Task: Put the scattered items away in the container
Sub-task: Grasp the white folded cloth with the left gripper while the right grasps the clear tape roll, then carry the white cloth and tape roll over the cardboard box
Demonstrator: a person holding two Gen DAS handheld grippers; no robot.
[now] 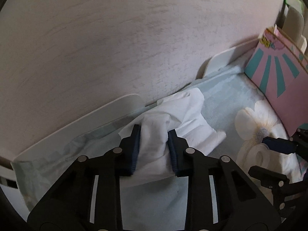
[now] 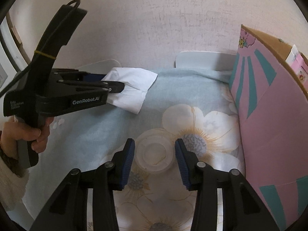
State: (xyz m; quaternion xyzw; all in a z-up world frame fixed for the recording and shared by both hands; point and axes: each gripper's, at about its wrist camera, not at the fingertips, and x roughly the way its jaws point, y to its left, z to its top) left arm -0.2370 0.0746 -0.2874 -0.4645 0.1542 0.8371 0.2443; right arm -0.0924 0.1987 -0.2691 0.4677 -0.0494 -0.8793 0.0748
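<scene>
Black linkages of the left gripper [image 1: 154, 134] fill the bottom of the left wrist view, and its blue-padded fingers [image 1: 134, 150] are pressed against a crumpled white tissue [image 1: 169, 115], one on each side, the paper bunched up between them. That tissue lies on a pale blue blanket [image 1: 221, 96] close to the white bed rail [image 1: 77, 123] that runs along the textured wall [image 1: 115, 38]. Further right on the blanket sits a clear plastic lid [image 1: 258, 154], just beside the tip of the right gripper [image 1: 279, 147], which enters from the right edge. Behind it stands the pink and teal cardboard box [image 1: 273, 71], upright against the wall.

From the right wrist view, a hand [image 2: 34, 132] at the left edge holds the handle of the left gripper [image 2: 115, 84], whose fingers are closed on the white tissue [image 2: 134, 88] at the far side of the blanket [image 2: 96, 127]. In the centre, the right gripper [image 2: 154, 157] has its fingers [image 2: 129, 159] spread apart with the clear lid [image 2: 154, 154] lying flat on the flower print between them, not gripped. At the right the cardboard box [image 2: 269, 115] stands open-topped, with a pink and white packet [image 2: 296, 61] showing inside its rim.
</scene>
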